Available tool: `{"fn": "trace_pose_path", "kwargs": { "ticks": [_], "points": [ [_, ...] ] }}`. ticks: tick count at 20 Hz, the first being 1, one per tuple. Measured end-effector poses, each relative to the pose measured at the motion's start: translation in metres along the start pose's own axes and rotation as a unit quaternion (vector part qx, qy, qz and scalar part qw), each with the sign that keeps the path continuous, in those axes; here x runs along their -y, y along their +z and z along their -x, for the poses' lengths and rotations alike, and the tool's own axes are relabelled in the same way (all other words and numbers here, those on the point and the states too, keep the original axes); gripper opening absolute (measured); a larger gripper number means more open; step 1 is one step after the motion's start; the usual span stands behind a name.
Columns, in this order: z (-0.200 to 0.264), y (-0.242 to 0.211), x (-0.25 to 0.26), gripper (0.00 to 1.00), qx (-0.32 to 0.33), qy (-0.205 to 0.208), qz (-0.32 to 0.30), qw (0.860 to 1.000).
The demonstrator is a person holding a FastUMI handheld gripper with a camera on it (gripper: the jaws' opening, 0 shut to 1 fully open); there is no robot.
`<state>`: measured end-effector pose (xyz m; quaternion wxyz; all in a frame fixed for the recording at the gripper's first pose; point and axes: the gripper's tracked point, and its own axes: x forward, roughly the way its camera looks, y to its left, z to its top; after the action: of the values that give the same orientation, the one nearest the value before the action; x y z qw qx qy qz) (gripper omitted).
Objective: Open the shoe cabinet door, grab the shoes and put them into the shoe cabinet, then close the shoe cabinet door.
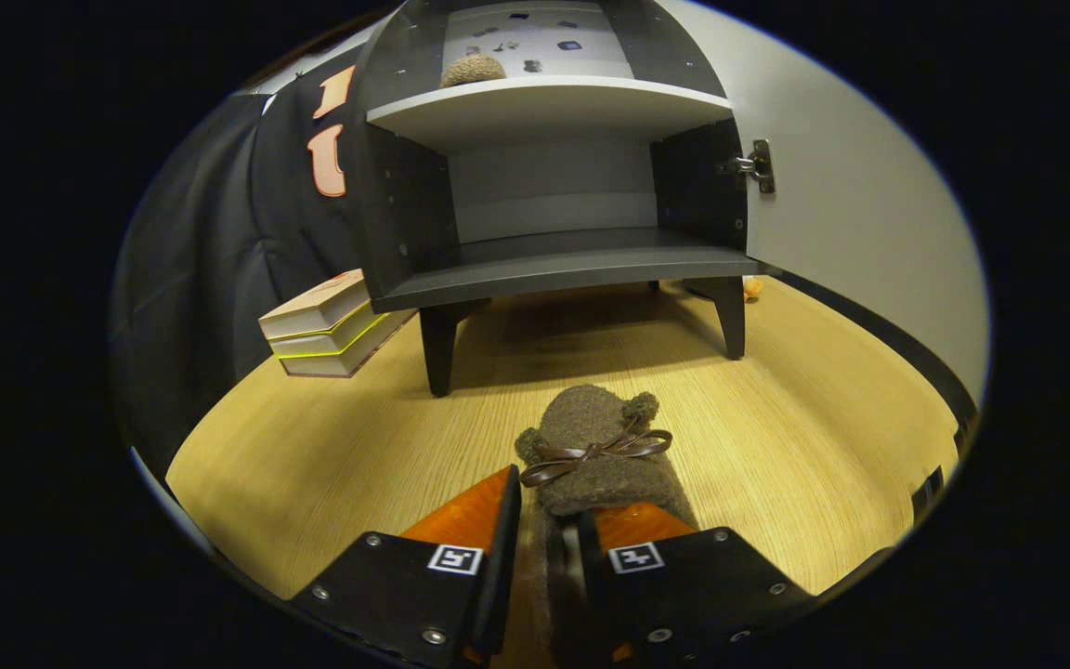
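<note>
Gripper view: wooden floor point(312, 465) is seen from low down, looking forward along the two fingers toward an open cabinet.
Gripper point(549, 520): two fingers are held close together, clamped on the near end of a fuzzy brown shoe; the rim of the shoe is pinched in the narrow gap between them.
Shoe held point(595, 451): a woolly brown slipper-like shoe with a thin brown ribbon bow point(595, 453) across its top is seen just ahead of the fingers, its toe pointed toward the cabinet. Whether it is touching the floor or is lifted just off it cannot be told.
Shoe cabinet point(554, 265): a dark cabinet on short dark legs is set beyond the shoe, well apart from it. Its lower compartment is seen with a dark floor and a grey back wall.
Cabinet door point(860, 214): the pale door is swung open to the right, fixed by a metal hinge point(758, 165) at the cabinet's right wall.
Upper shelf point(544, 100): a pale shelf is fitted above the lower compartment.
Second shoe point(473, 70): a matching brown woolly shoe is set on the upper shelf, toward its left side.
Books point(326, 325): a small stack is laid on the floor, just left of the cabinet's front left leg.
</note>
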<state>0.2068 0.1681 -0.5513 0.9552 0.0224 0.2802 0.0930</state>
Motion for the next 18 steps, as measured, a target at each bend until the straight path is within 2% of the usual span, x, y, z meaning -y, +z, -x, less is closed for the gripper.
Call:
{"fn": "trace_pose_path", "kwargs": {
  "ticks": [2,6,10,18],
  "points": [
    [-0.005,-0.002,-0.002,0.18,-0.005,0.006,-0.004,1.0],
    [-0.005,0.001,-0.004,0.06,0.0,0.017,-0.021,1.0],
    [0.009,0.013,0.0,0.04,0.0,0.022,-0.037,0.999],
    [0.062,0.073,0.001,0.04,0.018,0.023,-0.032,0.999]
  ]
}}
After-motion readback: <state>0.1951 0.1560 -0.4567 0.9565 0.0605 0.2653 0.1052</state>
